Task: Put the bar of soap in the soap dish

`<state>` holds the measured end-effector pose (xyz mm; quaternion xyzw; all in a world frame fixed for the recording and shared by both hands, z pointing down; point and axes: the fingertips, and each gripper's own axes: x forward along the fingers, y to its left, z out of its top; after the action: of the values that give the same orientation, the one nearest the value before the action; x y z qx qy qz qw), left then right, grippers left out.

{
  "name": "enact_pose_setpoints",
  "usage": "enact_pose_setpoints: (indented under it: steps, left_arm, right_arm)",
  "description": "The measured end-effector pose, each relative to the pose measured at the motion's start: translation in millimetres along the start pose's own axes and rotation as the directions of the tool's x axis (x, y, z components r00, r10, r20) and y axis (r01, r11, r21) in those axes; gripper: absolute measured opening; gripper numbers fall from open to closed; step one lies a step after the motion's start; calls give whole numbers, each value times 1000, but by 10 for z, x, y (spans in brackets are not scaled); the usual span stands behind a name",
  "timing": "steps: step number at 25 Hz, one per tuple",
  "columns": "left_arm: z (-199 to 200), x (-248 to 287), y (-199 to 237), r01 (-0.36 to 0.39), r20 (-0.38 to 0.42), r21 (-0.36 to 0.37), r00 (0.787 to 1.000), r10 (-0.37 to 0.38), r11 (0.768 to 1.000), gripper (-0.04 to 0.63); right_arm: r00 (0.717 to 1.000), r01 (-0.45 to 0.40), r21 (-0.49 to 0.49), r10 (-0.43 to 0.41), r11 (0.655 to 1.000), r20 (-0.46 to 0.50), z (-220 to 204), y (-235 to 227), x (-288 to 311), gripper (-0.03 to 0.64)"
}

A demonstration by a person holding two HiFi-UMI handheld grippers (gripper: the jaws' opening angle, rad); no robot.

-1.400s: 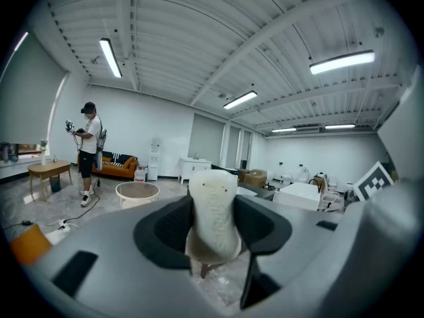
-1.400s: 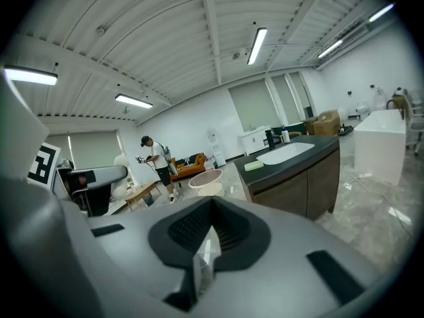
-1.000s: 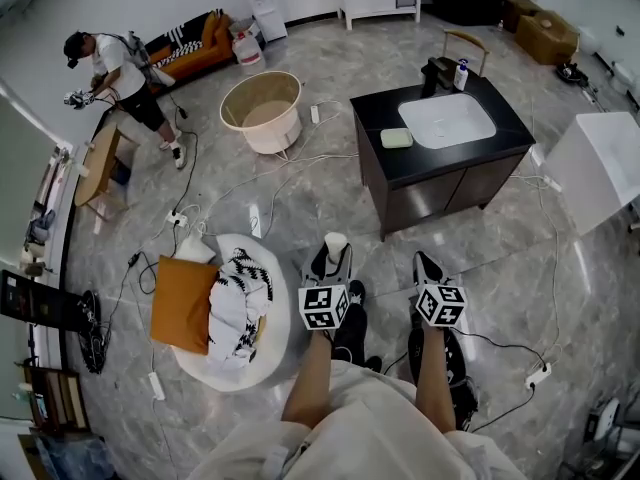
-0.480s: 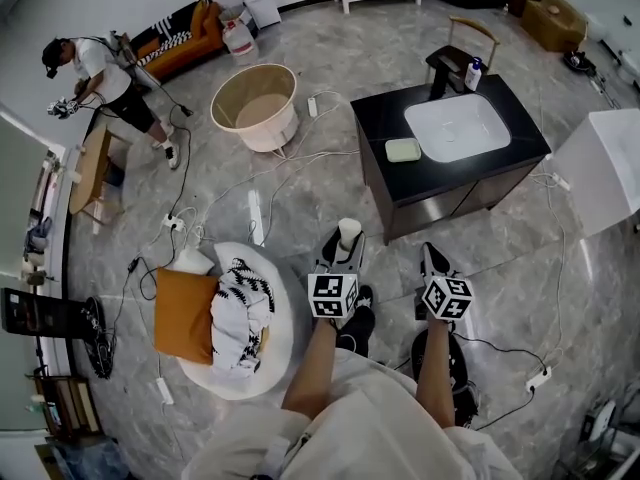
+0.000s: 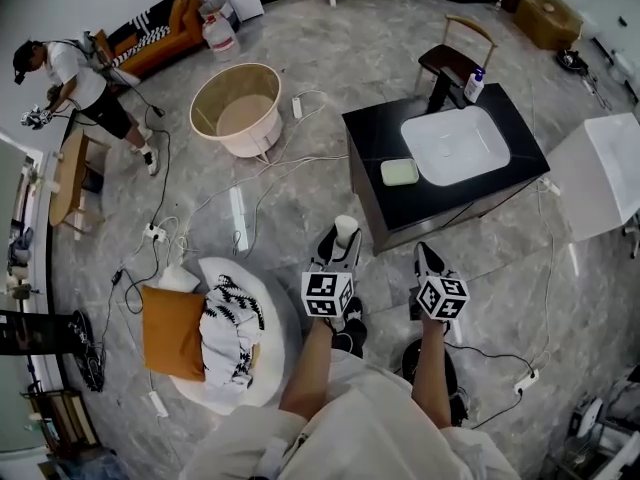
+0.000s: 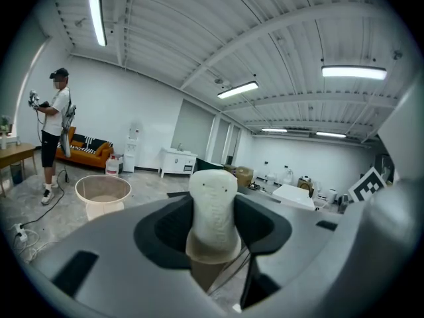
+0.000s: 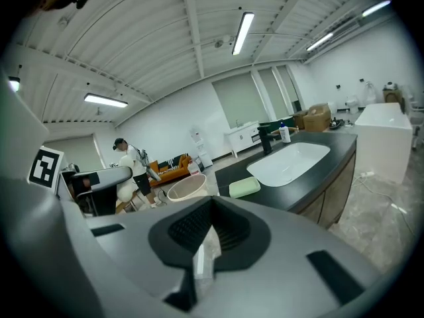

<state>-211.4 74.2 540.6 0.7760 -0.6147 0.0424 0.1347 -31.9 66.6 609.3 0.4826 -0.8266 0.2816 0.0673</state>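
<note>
A cream-white bar of soap (image 5: pixel 346 230) stands upright between the fingers of my left gripper (image 5: pixel 341 240), which is shut on it; in the left gripper view the soap (image 6: pixel 212 207) fills the centre. My right gripper (image 5: pixel 424 256) is held beside it, shut, with nothing in it. The pale green soap dish (image 5: pixel 400 172) lies on the black counter (image 5: pixel 440 193), left of the white sink (image 5: pixel 456 145), ahead of both grippers. The dish (image 7: pixel 244 187) also shows in the right gripper view, beside the sink (image 7: pixel 288 163).
A dark faucet (image 5: pixel 440 92) and a bottle (image 5: pixel 474 85) stand behind the sink, with a chair (image 5: pixel 452 60) beyond. A round tub (image 5: pixel 237 108), floor cables, a white beanbag (image 5: pixel 262 363) with an orange cushion, a white box (image 5: pixel 604 173) and a person (image 5: pixel 62 78) surround the spot.
The counter with the dish and sink has come closer to both grippers. The left gripper still holds the soap; both grippers keep their pose relative to each other.
</note>
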Motion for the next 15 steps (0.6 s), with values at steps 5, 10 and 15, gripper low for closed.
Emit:
enact_pose_setpoints:
  steps: [5, 10, 15]
  left_arm:
    - [56, 291, 172, 17, -14, -9, 1000, -18, 1000, 196]
    - [58, 544, 379, 24, -11, -12, 1000, -24, 1000, 196]
    - [126, 687, 499, 14, -6, -38, 1000, -15, 999, 196]
  right_arm:
    - [1000, 31, 15, -31, 999, 1, 141, -99, 279, 3]
    - [997, 77, 59, -78, 995, 9, 142, -323, 545, 3]
    - [991, 135, 76, -136, 988, 14, 287, -534, 549, 3]
